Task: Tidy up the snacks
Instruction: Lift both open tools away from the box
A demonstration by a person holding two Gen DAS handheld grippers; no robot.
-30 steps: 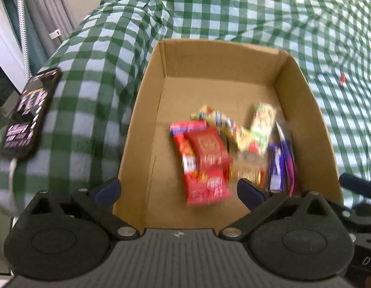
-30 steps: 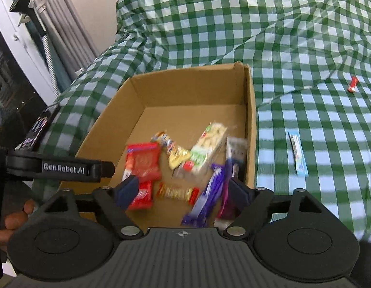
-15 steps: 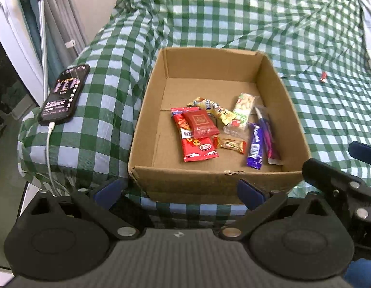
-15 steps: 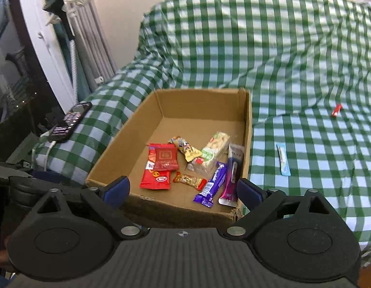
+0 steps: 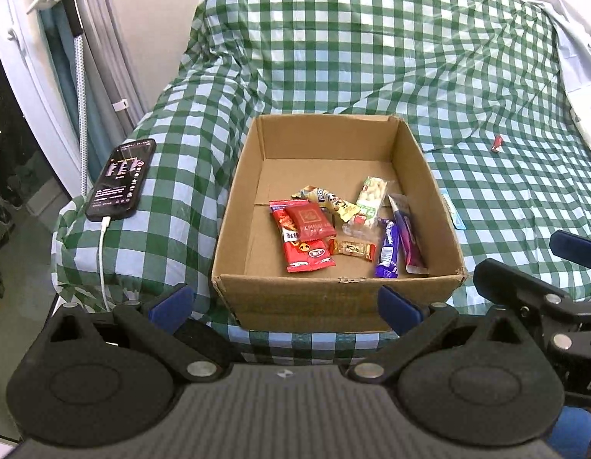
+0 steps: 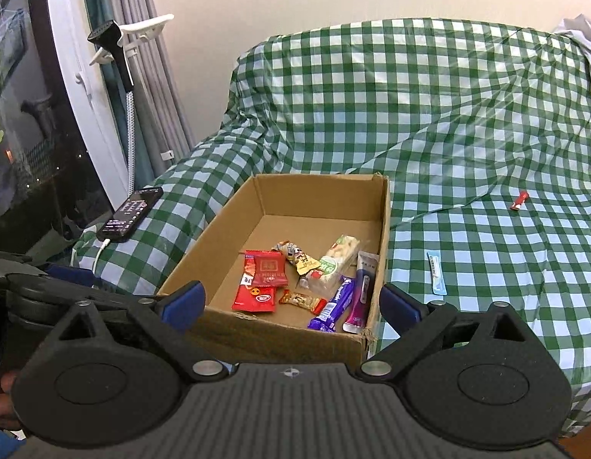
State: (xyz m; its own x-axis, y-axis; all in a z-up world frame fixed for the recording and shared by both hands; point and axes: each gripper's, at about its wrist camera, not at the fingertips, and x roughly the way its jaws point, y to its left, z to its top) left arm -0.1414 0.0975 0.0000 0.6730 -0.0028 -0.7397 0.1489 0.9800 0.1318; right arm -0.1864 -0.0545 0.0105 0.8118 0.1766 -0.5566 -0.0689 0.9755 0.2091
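The left claw [image 5: 284, 304] hung with its blue-tipped fingers wide apart and nothing between them, just short of the near wall of the cardboard box [image 5: 335, 300]. The right claw [image 6: 291, 304] was likewise spread and empty, in front of the same box [image 6: 234, 331].

The box sat on a sofa draped in a green-and-white checked cover [image 5: 372, 57], and the snacks lay together on its floor toward the near right part. A red packet [image 5: 310, 221] lay on top of a longer red wrapper [image 5: 306, 254]. Beside these were a small gold-and-red candy [image 5: 352, 249], a yellow crumpled wrapper [image 5: 326, 201], a clear-wrapped nut bar [image 5: 372, 201], a purple chocolate bar [image 5: 387, 248] and a magenta sachet [image 5: 408, 235] along the right wall.

Two snacks lay outside the box on the cover: a light-blue stick packet [image 6: 436, 273] just to its right, and a small red candy [image 6: 520, 200] well apart, farther right.

A phone [image 5: 121, 179] with a lit screen rested on the covered armrest left of the box, a white cable [image 5: 102, 260] plugged into it.
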